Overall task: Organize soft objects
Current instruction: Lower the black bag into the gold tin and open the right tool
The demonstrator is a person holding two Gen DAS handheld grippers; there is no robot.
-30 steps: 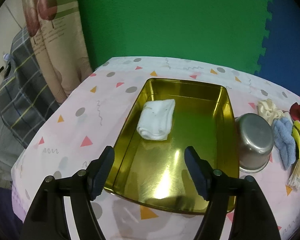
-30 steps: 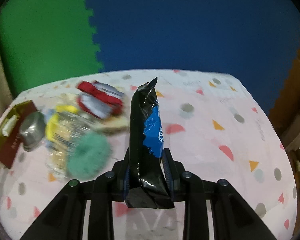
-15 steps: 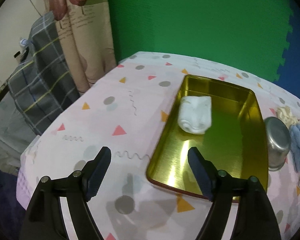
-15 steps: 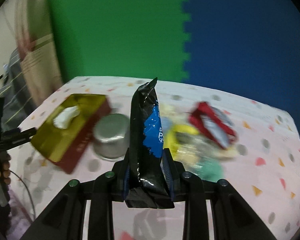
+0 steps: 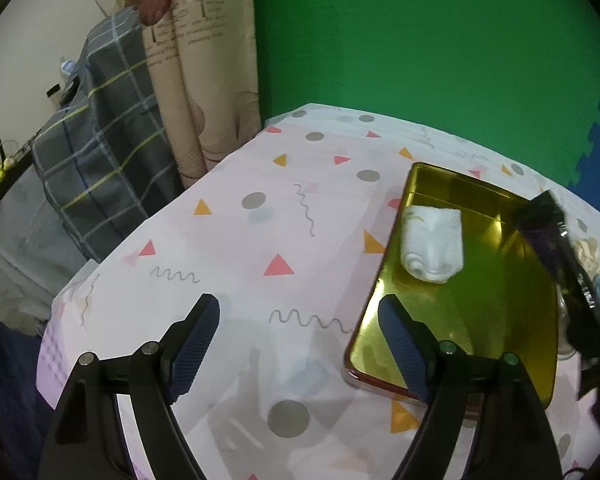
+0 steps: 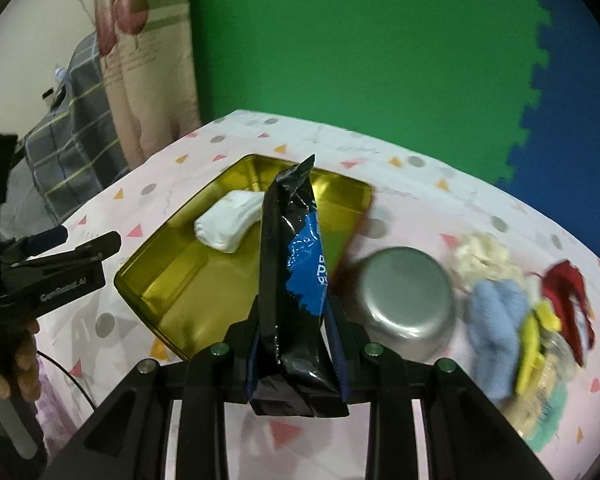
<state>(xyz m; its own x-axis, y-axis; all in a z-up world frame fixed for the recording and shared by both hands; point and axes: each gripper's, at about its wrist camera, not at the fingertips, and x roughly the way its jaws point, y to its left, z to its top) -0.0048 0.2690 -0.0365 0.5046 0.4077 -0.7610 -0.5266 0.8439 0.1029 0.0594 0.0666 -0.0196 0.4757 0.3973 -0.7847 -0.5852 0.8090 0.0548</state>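
A gold metal tray [image 5: 460,340] [image 6: 188,280] lies on the patterned tablecloth with a rolled white cloth [image 5: 432,246] [image 6: 230,220] inside it. My right gripper [image 6: 294,320] is shut on a black and blue packet [image 6: 296,264] held upright over the tray's near right edge. That packet [image 5: 548,232] also shows at the right of the left wrist view. My left gripper [image 5: 298,308] hovers over the tablecloth just left of the tray. Its jaws are opening, with nothing between them. The left gripper [image 6: 60,252] also appears at the left edge of the right wrist view.
An upturned metal bowl [image 6: 406,300] stands right of the tray. Beyond it lies a pile with a cream scrunchie [image 6: 480,256], a blue cloth [image 6: 496,320], a red packet [image 6: 568,292] and a yellow item [image 6: 536,332]. The table's left edge [image 5: 100,264] drops toward a plaid fabric [image 5: 96,168].
My right gripper has swung left with the packet, from the table's right part to the tray. My left gripper has drawn left off the tray, and its jaws have widened.
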